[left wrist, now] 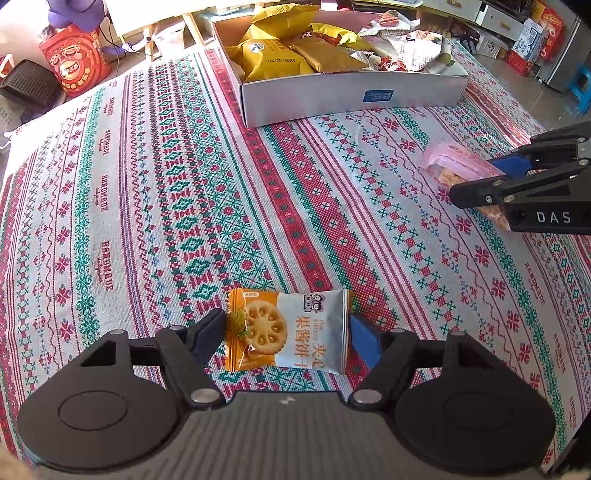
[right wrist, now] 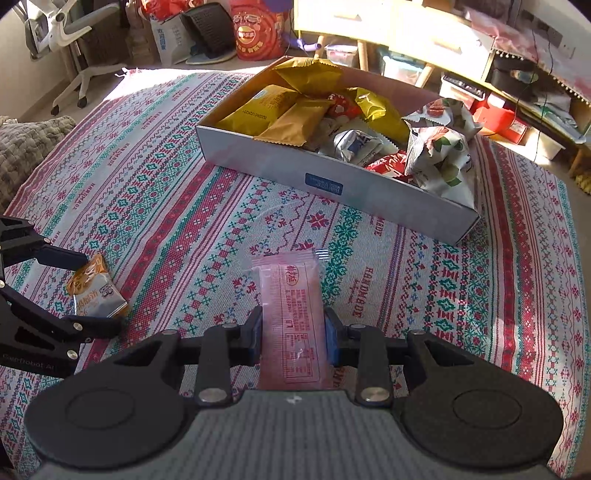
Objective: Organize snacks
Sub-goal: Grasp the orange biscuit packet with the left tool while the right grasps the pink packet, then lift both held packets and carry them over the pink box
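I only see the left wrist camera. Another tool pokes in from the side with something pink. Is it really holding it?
Observer: Yes. In the right wrist view the right tool is shut on the pink packet, one pad on each long side.
Operator: What's written on it?
Observer: Red printing runs down its face; it is too small to read.
Operator: Is anything past the cloth that I can't see?
Observer: A white swivel chair stands beyond the far left corner of the cloth.
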`<state>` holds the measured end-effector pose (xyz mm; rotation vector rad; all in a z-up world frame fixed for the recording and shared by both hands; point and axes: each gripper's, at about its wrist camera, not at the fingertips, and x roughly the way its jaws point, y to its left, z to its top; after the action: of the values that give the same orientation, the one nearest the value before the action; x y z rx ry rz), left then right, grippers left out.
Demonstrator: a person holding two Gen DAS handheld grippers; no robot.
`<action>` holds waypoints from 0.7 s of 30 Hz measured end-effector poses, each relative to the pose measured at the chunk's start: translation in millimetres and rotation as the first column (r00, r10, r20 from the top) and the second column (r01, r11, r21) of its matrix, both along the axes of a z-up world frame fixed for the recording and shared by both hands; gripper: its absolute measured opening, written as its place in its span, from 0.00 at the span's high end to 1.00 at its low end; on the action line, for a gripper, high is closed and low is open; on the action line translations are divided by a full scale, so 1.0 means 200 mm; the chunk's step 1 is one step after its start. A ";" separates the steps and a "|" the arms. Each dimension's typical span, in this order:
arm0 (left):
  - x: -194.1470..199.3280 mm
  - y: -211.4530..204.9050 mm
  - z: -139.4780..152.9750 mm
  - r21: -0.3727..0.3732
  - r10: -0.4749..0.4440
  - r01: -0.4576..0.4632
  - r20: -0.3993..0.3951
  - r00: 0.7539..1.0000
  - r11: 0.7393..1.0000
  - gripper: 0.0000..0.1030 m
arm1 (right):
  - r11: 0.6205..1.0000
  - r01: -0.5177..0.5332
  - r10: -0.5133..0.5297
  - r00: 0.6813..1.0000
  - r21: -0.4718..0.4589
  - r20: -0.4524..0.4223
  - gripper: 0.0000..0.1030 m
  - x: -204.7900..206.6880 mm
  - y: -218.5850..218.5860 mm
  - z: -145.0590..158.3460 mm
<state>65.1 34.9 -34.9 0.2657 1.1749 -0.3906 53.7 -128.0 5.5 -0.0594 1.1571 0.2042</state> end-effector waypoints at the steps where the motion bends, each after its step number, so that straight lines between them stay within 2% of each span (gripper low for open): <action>1: 0.00 0.00 0.00 0.001 0.001 -0.001 0.001 1.000 1.000 0.26 | 1.000 0.013 -0.013 1.000 0.001 -0.007 0.72 -0.01 -0.01 -0.01; 5: 0.00 0.01 0.01 -0.002 0.009 -0.009 0.008 1.000 1.000 0.32 | 0.997 0.066 -0.065 0.998 0.048 -0.020 0.71 -0.02 -0.05 -0.02; 7: -0.01 0.02 0.02 -0.013 0.011 -0.011 0.015 1.000 1.000 0.41 | 0.994 0.084 -0.083 0.996 0.071 -0.020 0.71 -0.03 -0.06 -0.01; 11: 0.01 0.05 0.06 -0.053 0.048 -0.048 0.000 0.999 0.997 0.43 | 0.992 0.094 -0.094 0.996 0.085 -0.007 0.71 -0.03 -0.07 0.01; 16: 0.04 0.09 0.10 -0.095 0.104 -0.104 -0.009 0.995 0.990 0.51 | 0.986 0.132 -0.132 0.991 0.101 0.000 0.71 0.00 -0.11 0.03; 20: 0.06 0.13 0.14 -0.134 0.149 -0.147 0.010 0.989 0.980 0.67 | 0.981 0.156 -0.157 0.988 0.119 0.005 0.71 0.01 -0.14 0.04; 21: 0.07 0.13 0.16 -0.143 0.157 -0.153 0.018 0.987 0.978 0.74 | 0.980 0.158 -0.161 0.987 0.122 0.008 0.71 0.02 -0.14 0.05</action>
<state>78.4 61.7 -2.7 0.0558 1.1255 -0.3294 56.9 -156.0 14.8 0.1382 1.1242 0.1309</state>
